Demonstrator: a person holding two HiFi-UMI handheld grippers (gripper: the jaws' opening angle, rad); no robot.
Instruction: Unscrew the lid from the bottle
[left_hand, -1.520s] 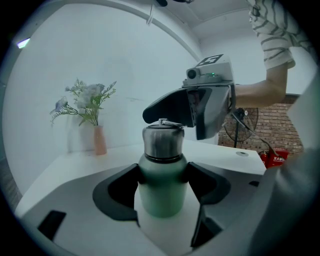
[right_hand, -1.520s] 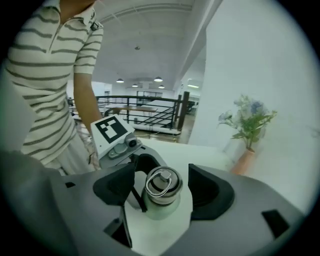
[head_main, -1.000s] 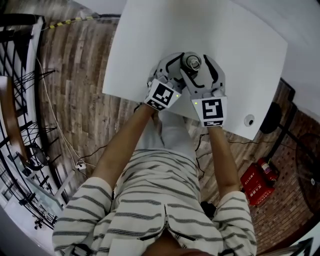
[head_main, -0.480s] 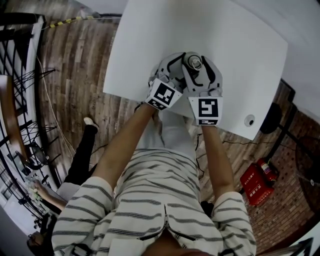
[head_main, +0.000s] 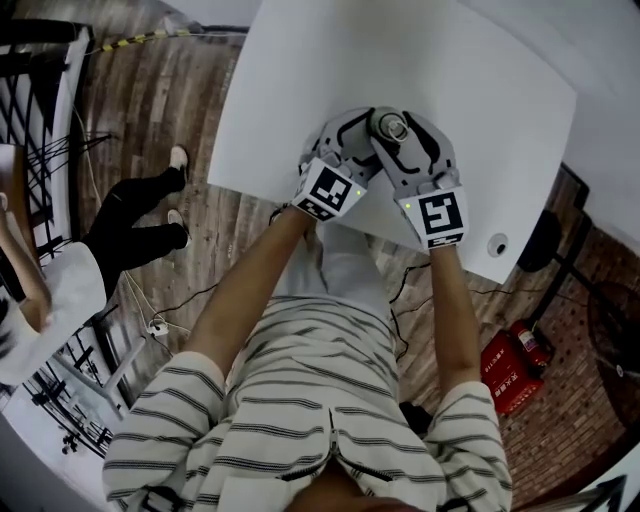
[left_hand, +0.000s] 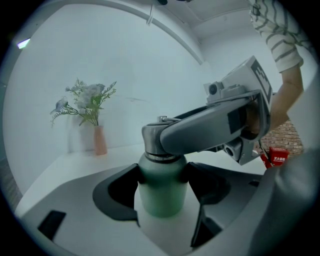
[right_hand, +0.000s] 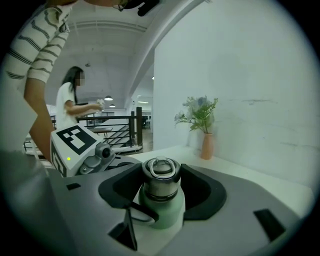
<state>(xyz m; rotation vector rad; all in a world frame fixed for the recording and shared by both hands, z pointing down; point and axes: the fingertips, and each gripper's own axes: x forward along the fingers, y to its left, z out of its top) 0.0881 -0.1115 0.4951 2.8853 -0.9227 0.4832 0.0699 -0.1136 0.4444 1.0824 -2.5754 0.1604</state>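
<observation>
A pale green bottle (left_hand: 161, 192) with a steel lid (right_hand: 160, 176) stands on the white table (head_main: 300, 80) near its front edge. My left gripper (left_hand: 161, 186) is shut on the bottle's green body, one dark pad on each side. My right gripper (right_hand: 160, 182) comes in from the right, higher up, and is shut on the lid, its pads pressed against the steel sides. In the head view both grippers meet around the lid (head_main: 390, 126), the left gripper (head_main: 368, 135) below the right gripper (head_main: 392, 128). The bottle's lower part is hidden by the jaws.
A pink vase with flowers (right_hand: 206, 142) stands farther back on the table by the wall. A person (head_main: 90, 250) stands on the wooden floor to the left. A red box (head_main: 515, 365) sits on the floor at right. Black railings run along the far left.
The right gripper's marker cube has swung to the right around the lid. The left gripper has stayed put. A person has walked into view on the floor at left.
</observation>
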